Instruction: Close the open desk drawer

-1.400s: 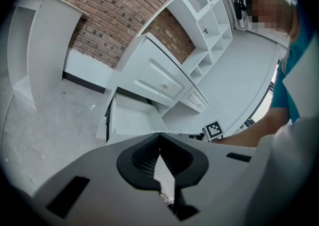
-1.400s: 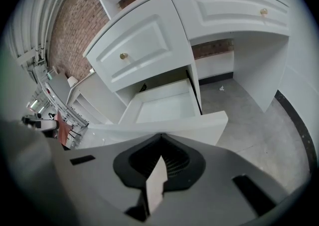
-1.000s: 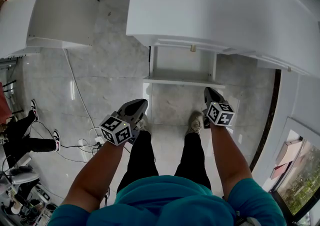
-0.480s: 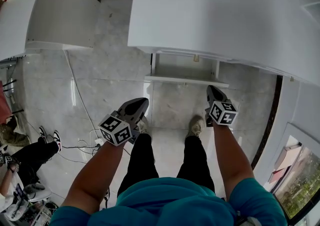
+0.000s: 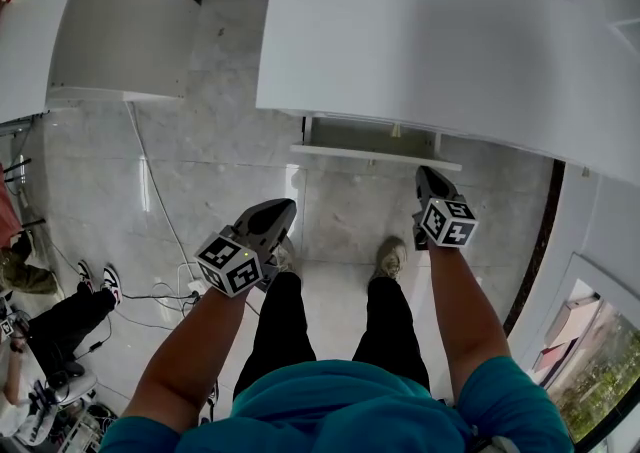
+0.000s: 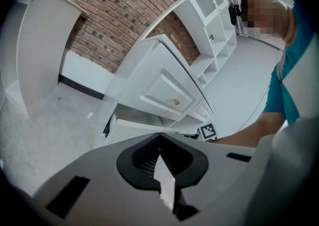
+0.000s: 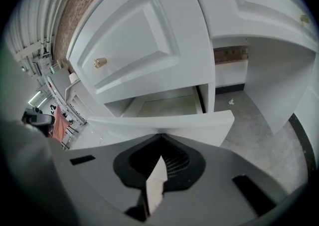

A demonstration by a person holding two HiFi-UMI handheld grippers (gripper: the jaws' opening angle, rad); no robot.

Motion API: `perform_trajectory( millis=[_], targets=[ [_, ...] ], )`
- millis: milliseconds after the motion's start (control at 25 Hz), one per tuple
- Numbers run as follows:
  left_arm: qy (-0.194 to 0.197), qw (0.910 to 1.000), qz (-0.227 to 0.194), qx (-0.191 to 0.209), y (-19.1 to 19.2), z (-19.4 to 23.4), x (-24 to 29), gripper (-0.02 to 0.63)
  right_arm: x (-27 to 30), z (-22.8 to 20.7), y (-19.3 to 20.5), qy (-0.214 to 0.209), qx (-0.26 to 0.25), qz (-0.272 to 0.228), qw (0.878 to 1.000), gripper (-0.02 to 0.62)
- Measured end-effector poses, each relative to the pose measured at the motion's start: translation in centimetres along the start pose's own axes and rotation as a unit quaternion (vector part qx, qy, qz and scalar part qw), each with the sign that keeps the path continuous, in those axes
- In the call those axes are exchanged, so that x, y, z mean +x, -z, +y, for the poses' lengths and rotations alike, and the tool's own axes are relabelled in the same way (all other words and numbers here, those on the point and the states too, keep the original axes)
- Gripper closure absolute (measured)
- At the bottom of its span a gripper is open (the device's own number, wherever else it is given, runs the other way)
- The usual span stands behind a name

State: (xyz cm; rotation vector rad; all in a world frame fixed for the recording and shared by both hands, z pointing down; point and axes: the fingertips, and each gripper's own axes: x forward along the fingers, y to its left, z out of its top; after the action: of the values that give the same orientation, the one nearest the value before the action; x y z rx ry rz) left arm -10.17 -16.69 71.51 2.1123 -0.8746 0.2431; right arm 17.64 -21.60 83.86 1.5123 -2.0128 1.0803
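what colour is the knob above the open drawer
Brass-gold knob; clearest in the right gripper view.

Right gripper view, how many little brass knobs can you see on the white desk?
2. One knob sits on the panelled front above the open drawer; the other is at the picture's far right edge, on another front. Others may be hidden.
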Motion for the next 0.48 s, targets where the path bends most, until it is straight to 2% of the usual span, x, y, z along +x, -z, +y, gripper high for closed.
perform_trajectory(
  millis=[480],
  targets=[
    [0.001, 0.9999, -0.011, -0.005, -1.3, 1.0, 0.5, 0.591, 2.4, -0.8, -2.5, 0.005, -0.007, -0.002, 1.000, 0.574]
  ],
)
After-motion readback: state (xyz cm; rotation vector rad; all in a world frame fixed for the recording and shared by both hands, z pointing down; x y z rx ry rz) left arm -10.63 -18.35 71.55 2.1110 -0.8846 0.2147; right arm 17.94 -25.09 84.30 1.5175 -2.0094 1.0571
